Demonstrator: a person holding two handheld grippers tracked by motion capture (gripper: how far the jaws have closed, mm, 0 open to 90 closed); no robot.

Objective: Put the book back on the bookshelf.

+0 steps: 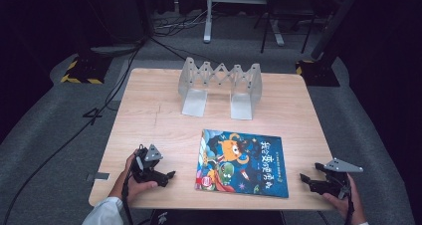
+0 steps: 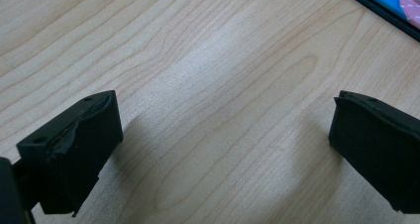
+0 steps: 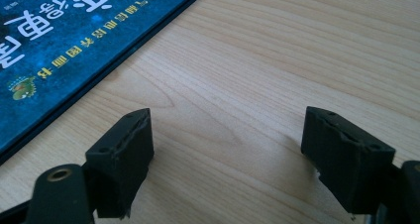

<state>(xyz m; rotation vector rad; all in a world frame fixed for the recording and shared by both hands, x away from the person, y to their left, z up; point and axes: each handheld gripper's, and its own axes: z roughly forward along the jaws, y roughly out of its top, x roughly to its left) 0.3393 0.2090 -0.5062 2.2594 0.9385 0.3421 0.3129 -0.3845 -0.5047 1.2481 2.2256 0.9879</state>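
The picture book (image 1: 242,161) lies flat, cover up, near the front edge of the counter (image 1: 149,115), slightly right of centre — not yet touched. I read this as the approach step: both tools rest low at the front corners, flanking the book, with no contact made.

Left hand-held gripper (image 1: 169,175): at the front left corner, jaws spread wide, nothing between them; in the left gripper view (image 2: 225,135) bare wood lies in the gap and the book's corner (image 2: 391,3) sits well ahead. Right hand-held gripper (image 1: 304,179): at the front right corner, jaws likewise wide and empty; in the right gripper view (image 3: 228,149) the book's edge (image 3: 74,50) runs just beside the left jaw.

Next move, as I judge it: bring a jaw to the book's edge and get under the cover or spine — a flat book gives little to pinch, so a low, shallow entry is required. The likely destination is the grey expanding book rack (image 1: 220,85) standing near the back edge, its slots vacant.

Surface: light wood grain, matte. Room: dark, grey floor, cables (image 1: 74,135) trailing left, stand bases (image 1: 82,68) behind.
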